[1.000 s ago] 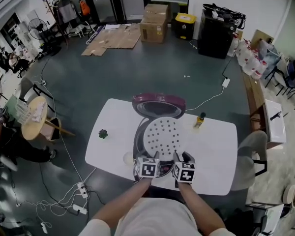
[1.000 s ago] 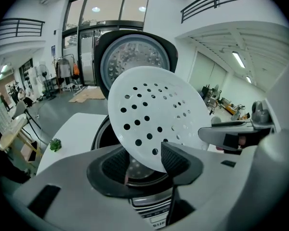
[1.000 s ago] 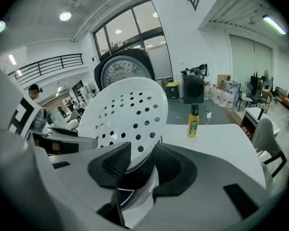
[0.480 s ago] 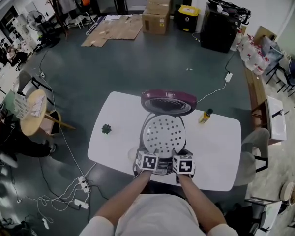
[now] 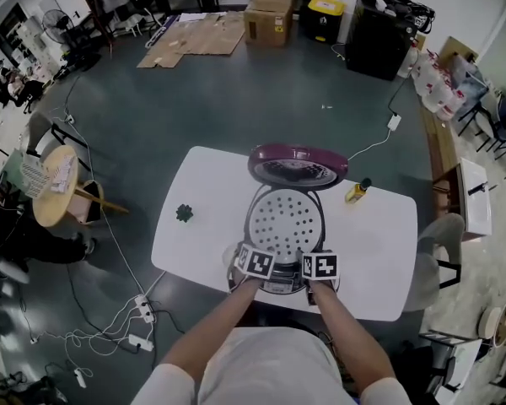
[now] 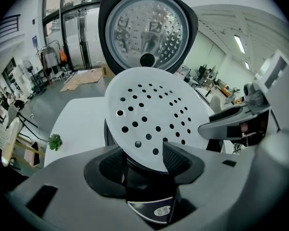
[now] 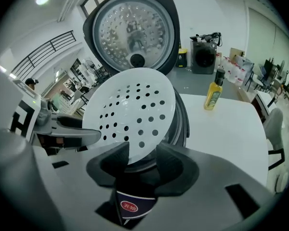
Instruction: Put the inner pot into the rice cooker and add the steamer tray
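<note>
Head view: within the last second the steamer tray (image 5: 284,224) has been lowered onto the open rice cooker (image 5: 278,287), so the task is judged nearly done. The left gripper (image 6: 143,154) and right gripper (image 7: 142,159) have just been opening. The tray's near rim is left between their moderately parted, seemingly slackened jaws.

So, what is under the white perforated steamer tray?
Under the white perforated steamer tray, only the dark rim of the maroon-lidded rice cooker shows. The tray covers the opening, so whether the inner pot sits inside cannot be seen.
</note>
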Demonstrator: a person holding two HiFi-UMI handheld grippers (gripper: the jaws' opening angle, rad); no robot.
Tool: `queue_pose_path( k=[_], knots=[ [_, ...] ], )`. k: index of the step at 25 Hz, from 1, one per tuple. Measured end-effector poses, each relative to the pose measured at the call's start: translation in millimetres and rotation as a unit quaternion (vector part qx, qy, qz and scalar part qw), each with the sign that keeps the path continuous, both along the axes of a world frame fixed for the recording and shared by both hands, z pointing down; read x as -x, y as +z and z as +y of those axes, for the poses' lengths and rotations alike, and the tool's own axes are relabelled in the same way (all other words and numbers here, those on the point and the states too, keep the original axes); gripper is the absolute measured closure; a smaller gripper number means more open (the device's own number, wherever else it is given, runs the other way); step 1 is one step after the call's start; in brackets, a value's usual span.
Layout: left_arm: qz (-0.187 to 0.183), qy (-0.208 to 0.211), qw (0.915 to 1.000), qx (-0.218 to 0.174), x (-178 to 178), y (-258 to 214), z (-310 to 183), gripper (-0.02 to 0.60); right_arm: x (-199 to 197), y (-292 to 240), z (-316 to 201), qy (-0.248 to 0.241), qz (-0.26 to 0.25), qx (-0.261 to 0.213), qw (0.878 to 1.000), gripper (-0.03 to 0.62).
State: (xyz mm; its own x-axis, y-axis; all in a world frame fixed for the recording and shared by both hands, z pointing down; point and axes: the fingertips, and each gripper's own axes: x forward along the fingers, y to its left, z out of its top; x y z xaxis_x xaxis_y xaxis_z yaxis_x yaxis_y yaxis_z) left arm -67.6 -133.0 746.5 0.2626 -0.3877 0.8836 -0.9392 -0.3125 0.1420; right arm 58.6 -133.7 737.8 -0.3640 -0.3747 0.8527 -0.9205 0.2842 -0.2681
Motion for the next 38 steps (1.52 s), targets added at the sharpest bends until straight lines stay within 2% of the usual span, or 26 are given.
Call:
queue_pose_path(
  k=[2,7,22,24,29,31,32,33,38],
  knots=[
    [-0.010,0.004,0.9999,0.009,5.1,0.6,-1.6,0.334,1.2,4.4,-0.7,0.002,-0.006,0.015,1.000,0.405],
    [0.009,0.015,0.9996,0.022,1.9,5.9,-5.8,0.322,2.8,11.6,-3.4,0.011,-0.023,0.042,0.999,0.405],
    [0.006,0.031,0.9994,0.014,4.7,6.1,0.9,0.257,0.2,9.9,0.1,0.014,-0.020,0.049,0.998,0.407],
    [-0.003,0.035,0.9993,0.012,10.6,8.5,1.3,0.203,-2.5,10.0,-1.1,0.015,-0.006,0.044,0.999,0.412],
    [-0.003,0.032,0.9994,0.012,17.8,11.4,-1.0,0.196,-6.5,8.1,-6.5,0.004,0.009,0.036,0.999,0.395],
    [-0.001,0.033,0.9994,0.009,17.7,10.1,-1.7,0.193,-7.2,7.0,-7.9,-0.005,0.021,0.028,0.999,0.366],
    [0.000,0.034,0.9994,0.007,17.1,9.6,-1.7,0.193,-8.8,6.2,-8.7,-0.010,0.031,0.020,0.999,0.332],
    [0.002,0.034,0.9994,0.006,16.4,9.0,-2.2,0.193,-10.9,4.8,-10.1,-0.017,0.041,0.011,0.999,0.326],
    [0.010,0.038,0.9992,-0.012,18.8,-0.1,-7.4,0.190,-15.9,-7.7,-16.8,-0.036,0.065,-0.033,0.997,0.319]
  ],
)
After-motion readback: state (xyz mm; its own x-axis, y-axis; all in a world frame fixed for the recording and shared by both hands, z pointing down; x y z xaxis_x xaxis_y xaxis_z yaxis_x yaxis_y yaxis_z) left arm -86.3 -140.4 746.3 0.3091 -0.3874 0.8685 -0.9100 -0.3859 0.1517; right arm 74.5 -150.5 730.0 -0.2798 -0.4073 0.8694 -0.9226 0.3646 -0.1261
